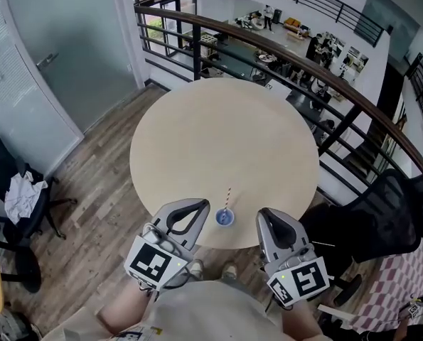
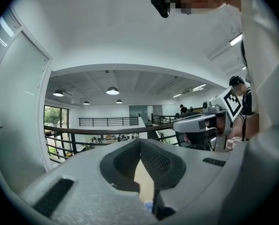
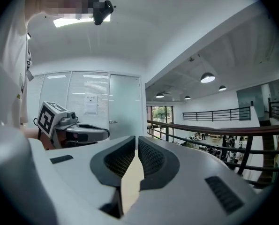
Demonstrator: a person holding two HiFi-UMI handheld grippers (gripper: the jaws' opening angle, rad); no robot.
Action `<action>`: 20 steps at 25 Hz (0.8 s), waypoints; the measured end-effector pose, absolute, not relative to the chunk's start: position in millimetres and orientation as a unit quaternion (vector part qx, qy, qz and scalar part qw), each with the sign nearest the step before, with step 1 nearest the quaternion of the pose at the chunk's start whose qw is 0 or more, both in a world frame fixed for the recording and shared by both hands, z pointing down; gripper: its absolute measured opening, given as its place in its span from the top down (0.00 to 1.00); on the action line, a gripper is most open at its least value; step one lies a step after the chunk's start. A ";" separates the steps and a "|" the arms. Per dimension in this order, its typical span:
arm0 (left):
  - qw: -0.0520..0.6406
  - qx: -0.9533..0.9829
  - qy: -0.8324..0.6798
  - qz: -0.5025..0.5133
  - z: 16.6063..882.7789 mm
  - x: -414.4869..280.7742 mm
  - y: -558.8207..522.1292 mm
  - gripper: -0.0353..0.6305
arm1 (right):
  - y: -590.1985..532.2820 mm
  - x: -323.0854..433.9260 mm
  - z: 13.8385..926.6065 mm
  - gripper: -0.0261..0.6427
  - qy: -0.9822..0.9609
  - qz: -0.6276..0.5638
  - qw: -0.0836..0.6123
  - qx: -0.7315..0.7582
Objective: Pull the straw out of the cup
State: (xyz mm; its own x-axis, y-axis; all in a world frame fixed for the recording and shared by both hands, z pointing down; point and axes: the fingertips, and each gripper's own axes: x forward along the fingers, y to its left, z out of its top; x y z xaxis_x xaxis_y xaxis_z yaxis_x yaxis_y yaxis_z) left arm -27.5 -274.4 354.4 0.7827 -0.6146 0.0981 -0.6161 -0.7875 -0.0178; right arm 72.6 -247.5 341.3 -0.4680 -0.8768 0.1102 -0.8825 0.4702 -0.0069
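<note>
the straw (image 1: 228,196) stands in a small blue cup (image 1: 225,217), striped and leaning only slightly, its top end pointing away from the person. the cup sits on the round, pale worktop (image 1: 218,141), close to the near edge, with nothing else on the surface.

the left claw (image 1: 199,204) hovers just to the left of the cup, its tip over the worktop's near edge. in the left gripper view its two jaws meet at the tips, clenched with nothing between them. through the opening behind the tips show a strip of pale worktop and a sliver of blue from the cup.

the right claw (image 1: 266,213) is just to the right of the cup, a little further from it than the left one. in the right gripper view its jaws are also clenched, tips all but touching, and only the pale worktop shows in the opening behind them. neither claw touches the cup or the straw.

the person's shoes (image 1: 229,270) show on the wooden floor (image 1: 104,190) below the worktop's edge. a dark curved railing (image 1: 282,55) runs behind the worktop, and a black chair (image 1: 389,212) stands to the right.
</note>
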 end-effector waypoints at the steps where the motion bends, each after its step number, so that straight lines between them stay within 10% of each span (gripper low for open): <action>1: 0.007 0.944 -0.327 0.051 354.0 -25.3 -273.8 0.93 | -248.0 74.2 341.2 0.92 -0.858 0.031 0.044 0.511; 20: 0.022 0.943 -0.327 0.064 365.2 -2.6 -282.2 0.93 | -278.3 103.2 355.8 0.91 -0.843 0.043 0.062 0.532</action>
